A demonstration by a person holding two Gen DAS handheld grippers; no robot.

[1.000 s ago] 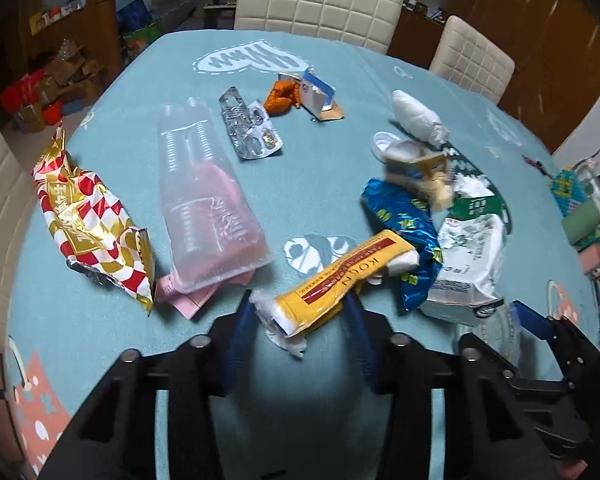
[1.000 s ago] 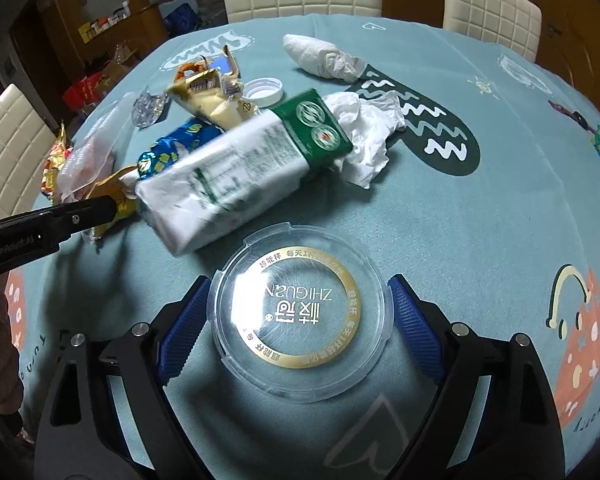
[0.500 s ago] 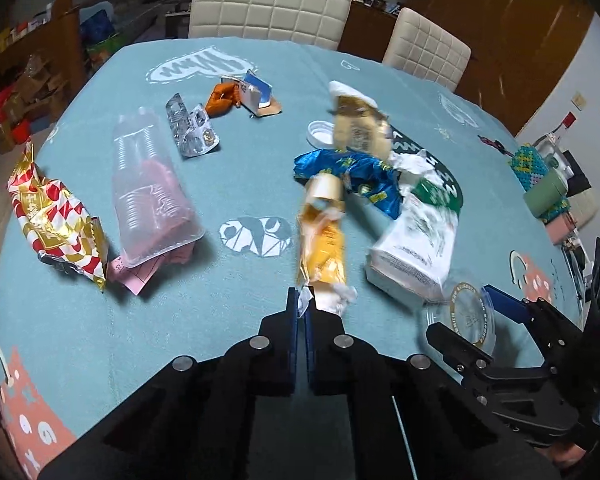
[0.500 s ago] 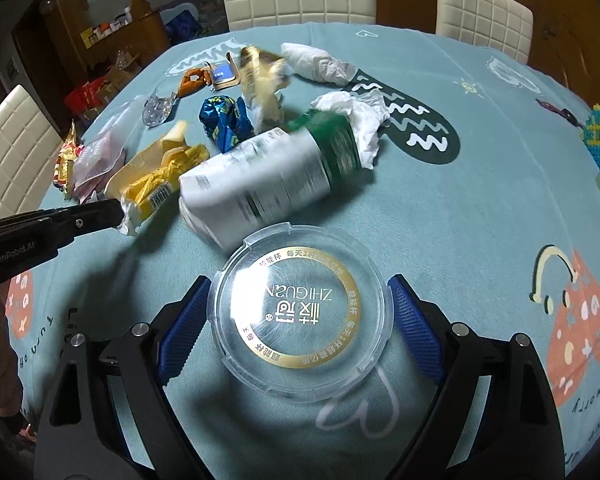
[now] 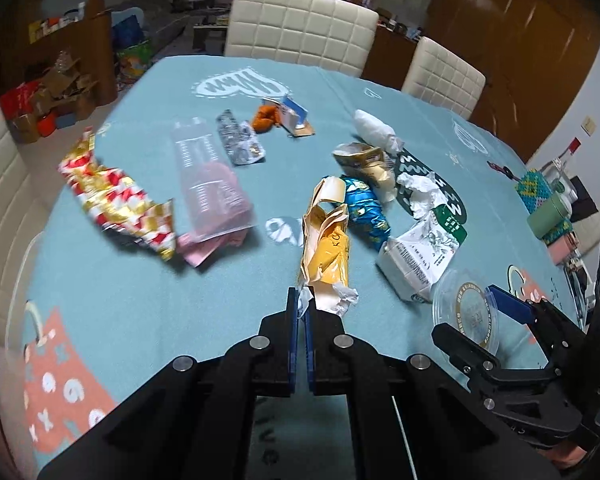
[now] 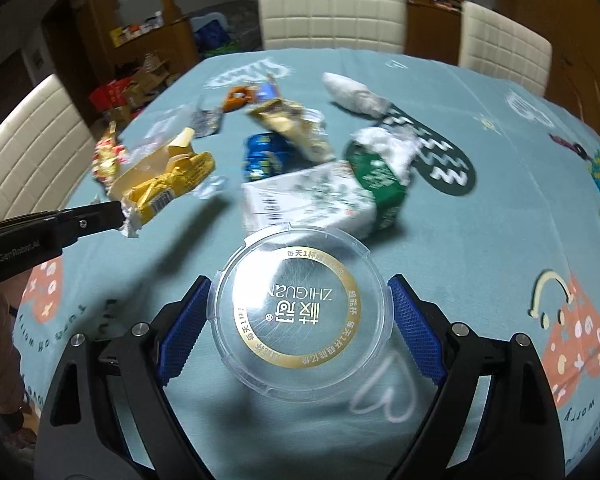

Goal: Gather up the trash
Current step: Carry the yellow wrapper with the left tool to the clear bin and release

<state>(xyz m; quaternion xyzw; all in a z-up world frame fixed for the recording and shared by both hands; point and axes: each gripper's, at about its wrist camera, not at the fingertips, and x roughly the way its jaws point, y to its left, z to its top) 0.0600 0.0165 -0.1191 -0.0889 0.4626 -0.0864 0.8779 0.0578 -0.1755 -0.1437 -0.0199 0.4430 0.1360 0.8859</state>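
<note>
Dangling crumpled yellow wrapper, torn white end, clear gold-ringed lid

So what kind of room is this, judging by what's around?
Most likely a home dining room: a table under a teal patterned tablecloth, cream padded dining chairs around it, wooden cabinets behind, and snack wrappers scattered on top.

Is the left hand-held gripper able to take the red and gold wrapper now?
Probably not yet: the left hand-held gripper is shut on the yellow wrapper. The red and gold wrapper lies unobstructed.
</note>
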